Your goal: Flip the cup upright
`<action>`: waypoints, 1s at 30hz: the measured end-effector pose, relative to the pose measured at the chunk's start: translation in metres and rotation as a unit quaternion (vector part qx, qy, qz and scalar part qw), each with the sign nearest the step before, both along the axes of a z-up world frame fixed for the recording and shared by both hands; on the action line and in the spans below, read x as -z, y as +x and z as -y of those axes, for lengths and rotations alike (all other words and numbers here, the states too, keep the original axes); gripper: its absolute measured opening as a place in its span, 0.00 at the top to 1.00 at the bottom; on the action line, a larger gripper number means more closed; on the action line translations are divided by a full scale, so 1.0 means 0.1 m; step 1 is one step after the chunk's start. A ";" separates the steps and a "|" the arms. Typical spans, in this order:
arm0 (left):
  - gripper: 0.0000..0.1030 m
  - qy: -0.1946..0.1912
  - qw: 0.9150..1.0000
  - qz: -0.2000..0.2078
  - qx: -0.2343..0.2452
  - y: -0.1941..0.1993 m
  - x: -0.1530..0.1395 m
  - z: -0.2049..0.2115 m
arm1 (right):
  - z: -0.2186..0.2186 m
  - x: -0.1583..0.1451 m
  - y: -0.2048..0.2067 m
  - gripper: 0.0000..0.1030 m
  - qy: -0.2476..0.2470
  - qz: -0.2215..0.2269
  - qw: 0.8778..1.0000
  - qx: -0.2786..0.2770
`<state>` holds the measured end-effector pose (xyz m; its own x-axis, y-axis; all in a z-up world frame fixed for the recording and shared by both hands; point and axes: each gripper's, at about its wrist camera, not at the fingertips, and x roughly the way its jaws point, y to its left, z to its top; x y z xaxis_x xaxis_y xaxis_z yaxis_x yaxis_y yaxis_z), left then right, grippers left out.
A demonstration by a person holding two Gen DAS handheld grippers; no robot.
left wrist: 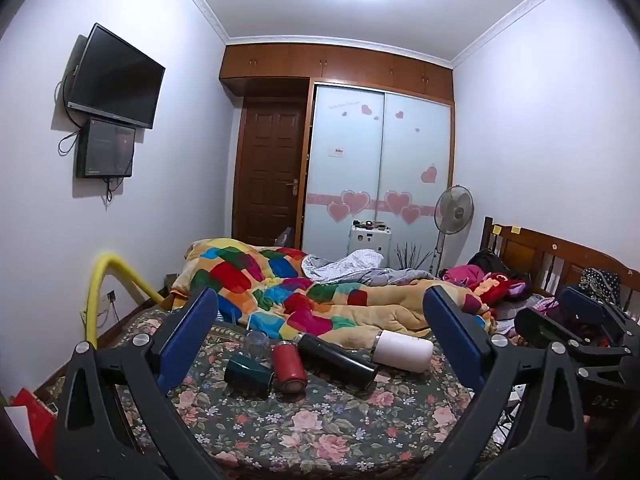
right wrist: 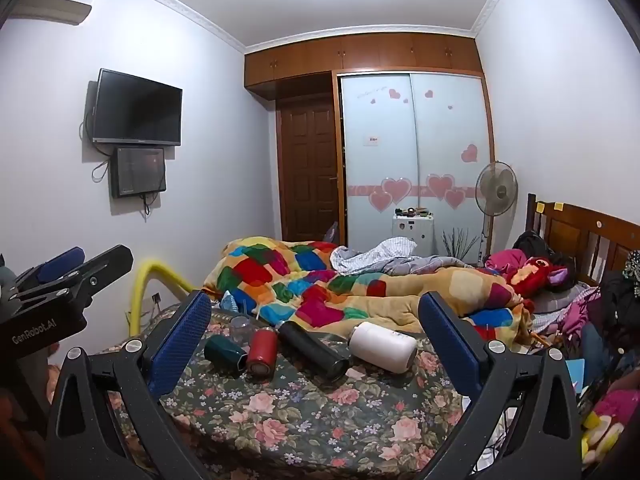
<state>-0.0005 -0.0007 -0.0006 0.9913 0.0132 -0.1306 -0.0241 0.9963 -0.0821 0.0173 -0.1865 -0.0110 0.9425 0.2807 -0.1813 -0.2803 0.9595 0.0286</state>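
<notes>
Several cups lie on their sides on the floral bedsheet [left wrist: 320, 432]: a dark green cup [left wrist: 248, 374], a red cup [left wrist: 289, 366], a long black flask [left wrist: 338, 358] and a white cup [left wrist: 404, 350]. A clear glass [left wrist: 256, 344] stands behind the green one. The same row shows in the right wrist view: green [right wrist: 225, 352], red [right wrist: 262, 350], black [right wrist: 314, 350], white [right wrist: 382, 346]. My left gripper [left wrist: 320, 344] is open and empty, short of the cups. My right gripper [right wrist: 316, 340] is open and empty, also short of them.
A colourful patchwork quilt [left wrist: 288, 292] is heaped just behind the cups. A yellow padded rail [left wrist: 100, 292] stands at the bed's left edge. Clothes and a red plush toy [right wrist: 536, 276] lie by the wooden headboard [right wrist: 580, 232] on the right. The other gripper shows at each view's side [right wrist: 60, 280].
</notes>
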 end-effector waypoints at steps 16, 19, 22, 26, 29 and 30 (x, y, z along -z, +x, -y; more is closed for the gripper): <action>0.00 -0.002 1.000 -0.007 0.007 -0.02 0.01 0.00 | -0.01 -0.04 0.00 0.00 0.002 -0.008 1.000 -0.002; 0.00 -0.001 1.000 -0.009 0.008 0.01 0.08 0.01 | -0.03 -0.01 -0.01 0.00 0.003 -0.008 1.000 -0.002; 0.00 -0.002 1.000 -0.011 0.009 0.02 0.09 0.01 | -0.03 -0.01 0.01 0.00 0.003 -0.009 1.000 -0.002; 0.00 -0.002 1.000 -0.012 0.007 0.04 0.10 -0.01 | -0.02 -0.01 -0.01 0.00 0.002 -0.009 1.000 -0.002; 0.00 -0.004 1.000 -0.013 0.008 0.04 0.11 -0.02 | -0.02 -0.01 -0.01 0.00 0.003 -0.010 1.000 -0.003; 0.00 -0.004 1.000 -0.013 0.008 0.04 0.11 -0.02 | -0.03 0.01 0.00 0.00 0.003 -0.010 1.000 -0.003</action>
